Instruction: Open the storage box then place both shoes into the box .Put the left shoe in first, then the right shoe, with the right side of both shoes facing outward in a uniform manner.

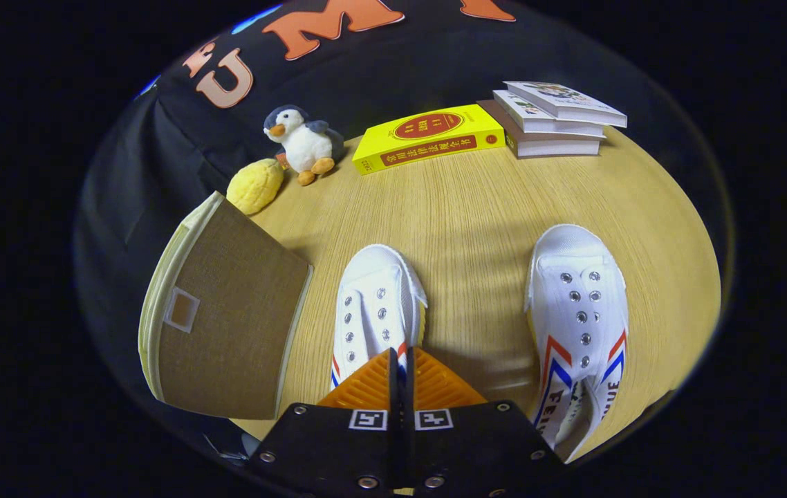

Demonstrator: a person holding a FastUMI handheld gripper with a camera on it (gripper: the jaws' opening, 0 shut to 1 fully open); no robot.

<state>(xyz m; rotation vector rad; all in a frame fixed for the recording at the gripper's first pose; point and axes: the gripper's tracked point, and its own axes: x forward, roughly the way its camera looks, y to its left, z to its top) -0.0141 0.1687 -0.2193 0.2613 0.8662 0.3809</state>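
Orange ribbed fingers (428, 384) of the gripper (402, 356) are pressing together, nothing between them, tips hanging over the left white shoe (376, 304). Its mate, the right white shoe (577, 311), is lying well apart on the wooden table (476, 207). Beside the left shoe, the brown storage box (227, 311) is sitting closed.
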